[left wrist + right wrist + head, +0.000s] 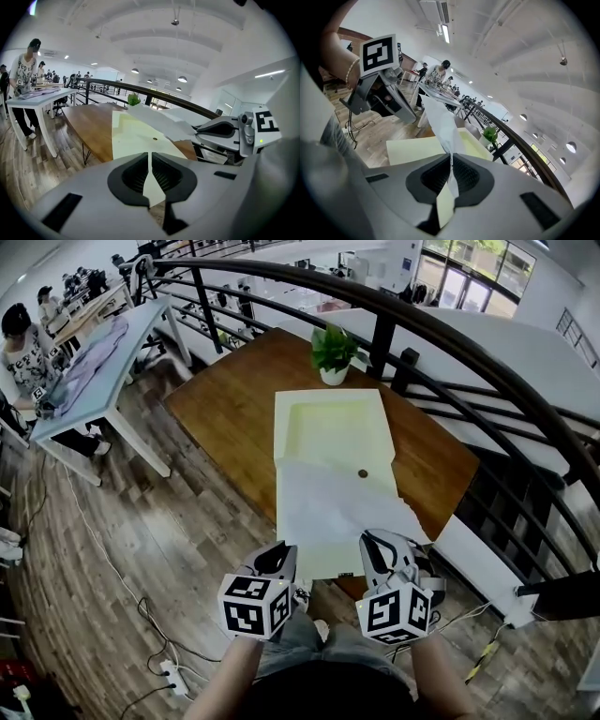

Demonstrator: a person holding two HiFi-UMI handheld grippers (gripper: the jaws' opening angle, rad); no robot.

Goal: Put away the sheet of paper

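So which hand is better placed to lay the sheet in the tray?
Left, probably: the left tongs pinch the sheet at the tray edge; the right tongs grip too, but their side overhangs.

Plank floor (pixel 141 540), curved black railing (pixel 382 329) — white ceiling (pixel 178 47) overhead.

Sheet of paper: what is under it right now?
Under the sheet of paper lies the near half of a pale yellow tray. A small dark round thing sits just past its edge; anything else beneath is covered.
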